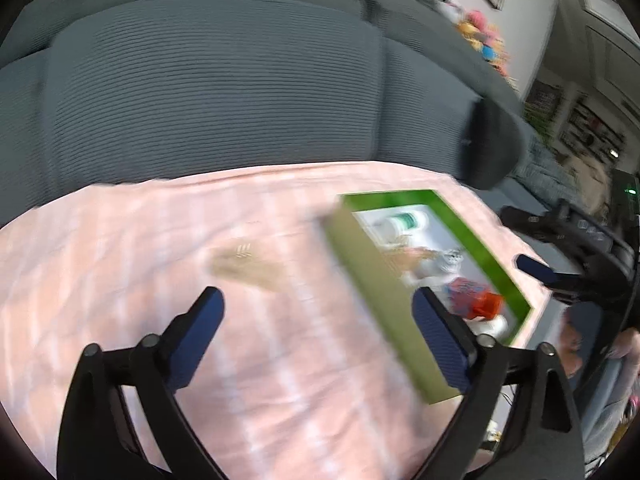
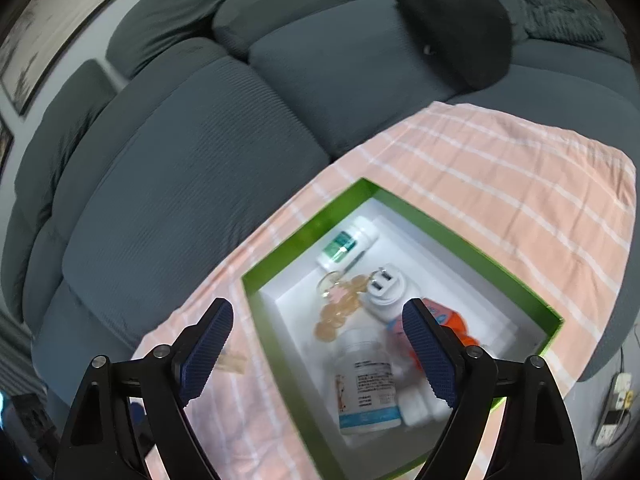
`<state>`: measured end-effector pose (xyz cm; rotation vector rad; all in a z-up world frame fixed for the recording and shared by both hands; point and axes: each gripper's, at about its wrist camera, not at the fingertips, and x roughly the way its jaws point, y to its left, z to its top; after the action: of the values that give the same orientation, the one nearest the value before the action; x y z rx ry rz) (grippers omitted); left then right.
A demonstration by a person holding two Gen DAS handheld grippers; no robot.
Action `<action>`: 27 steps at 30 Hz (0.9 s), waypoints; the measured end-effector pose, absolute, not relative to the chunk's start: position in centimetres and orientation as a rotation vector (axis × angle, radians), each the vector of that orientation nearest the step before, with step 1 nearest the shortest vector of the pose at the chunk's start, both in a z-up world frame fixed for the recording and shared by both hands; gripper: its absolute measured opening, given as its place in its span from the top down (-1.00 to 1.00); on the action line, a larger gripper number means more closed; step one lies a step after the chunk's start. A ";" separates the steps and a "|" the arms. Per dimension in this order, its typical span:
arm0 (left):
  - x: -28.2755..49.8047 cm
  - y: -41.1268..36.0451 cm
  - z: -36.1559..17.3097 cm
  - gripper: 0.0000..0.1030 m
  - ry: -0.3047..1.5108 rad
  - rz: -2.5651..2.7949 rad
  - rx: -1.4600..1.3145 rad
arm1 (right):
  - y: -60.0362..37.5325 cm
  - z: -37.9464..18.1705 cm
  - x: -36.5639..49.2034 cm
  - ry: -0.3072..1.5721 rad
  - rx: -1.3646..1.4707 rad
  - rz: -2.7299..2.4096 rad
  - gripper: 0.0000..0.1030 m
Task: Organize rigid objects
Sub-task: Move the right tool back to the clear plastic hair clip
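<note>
Green box (image 2: 304, 216) is sitting on the pink checked cloth (image 2: 520, 184), white interior already holding most items: a green-label bottle (image 2: 347, 243), a white plug adapter (image 2: 384, 284), a scatter of coins (image 2: 340, 312), a large blue-banded bottle (image 2: 368, 388) and an orange-capped item (image 2: 452, 320). One thing is lying outside: a tan, flat object (image 1: 248, 268) on the cloth, left of the box wall; motion blur is hiding what it is, possibly a wooden clip.

Left gripper (image 1: 316, 332) is hanging with jaws spread wide and empty; the tan object is lying just ahead of its left finger, long axis roughly crosswise to the fingers. Right gripper (image 2: 318, 340) is hovering over the box's near-left corner, likewise spread and empty.

Judgement: left gripper is nearer the stray piece, box to its right. Grey sofa (image 2: 200, 152) is filling the background.
</note>
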<state>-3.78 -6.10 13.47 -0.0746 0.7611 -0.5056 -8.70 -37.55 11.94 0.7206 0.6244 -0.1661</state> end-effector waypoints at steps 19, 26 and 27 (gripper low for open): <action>-3.0 3.3 12.1 -0.94 0.835 -0.221 -0.300 | -22.6 13.1 -0.1 0.823 0.350 0.065 -0.72; -3.1 4.4 12.0 -0.94 0.845 -0.187 -0.315 | -19.2 10.4 5.0 0.935 0.291 0.075 -0.72; -3.1 4.5 12.0 -0.94 0.846 -0.185 -0.317 | -19.0 10.1 5.5 0.946 0.291 0.069 -0.72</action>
<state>-3.06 4.53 11.98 -0.3172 0.8458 -0.1845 5.46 -18.98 10.07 0.2910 0.9462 0.0688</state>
